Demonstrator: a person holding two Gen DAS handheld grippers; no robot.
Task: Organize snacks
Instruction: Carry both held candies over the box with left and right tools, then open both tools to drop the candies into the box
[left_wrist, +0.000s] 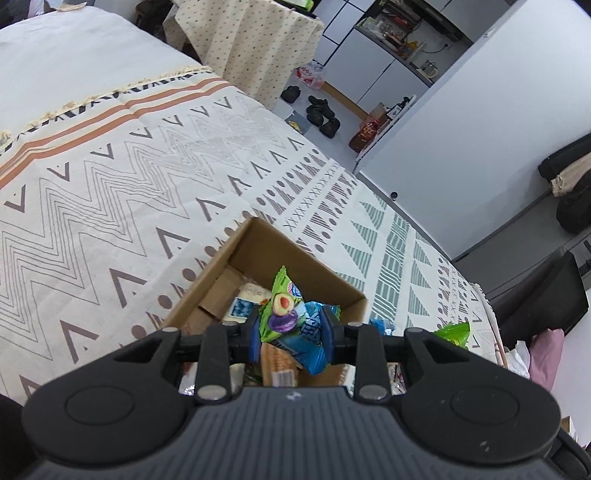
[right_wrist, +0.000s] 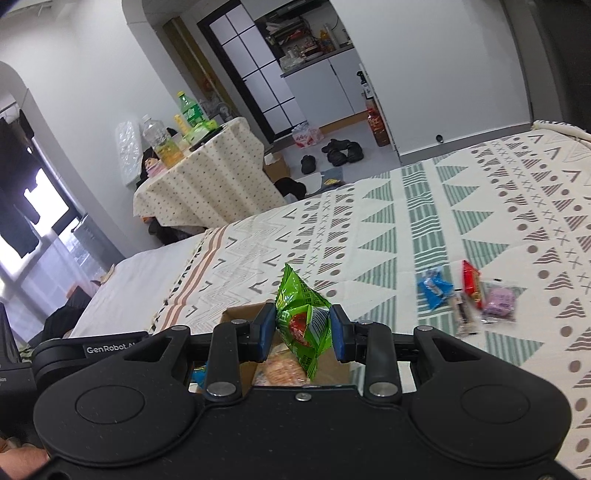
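Risk is mainly at the release, since both grippers carry packets above the cardboard box (left_wrist: 255, 280) on the patterned bedspread (left_wrist: 110, 192). Left gripper (left_wrist: 293, 326) is clamped on two things at once: a green plum packet (left_wrist: 281, 306) and a blue packet (left_wrist: 314, 328) pressed side by side between the blue pads (left_wrist: 255, 332). Stacked wrappers are slick, so one could slide out early and land on the cover instead of in the box, or the pair could part unevenly when the jaws spread. Right gripper (right_wrist: 303, 328) is clamped on a single green packet (right_wrist: 301, 321), pinched near its middle with the top corner standing up and the lower tail hanging free; a tail like that could catch the box wall (right_wrist: 240, 314) and flip the packet outside. Box sits just below both tools and already holds several items, so a drop from this height might bounce off the pile. Box rests on soft bedding, so a knock from either tool could tilt or shove it. Both tools crowd the same opening; fingers clipping each other is a real hazard. Loose snacks (right_wrist: 469, 291) still lie on the spread well to the right, near the edge of the right view, blurred, so exact count is unclear.
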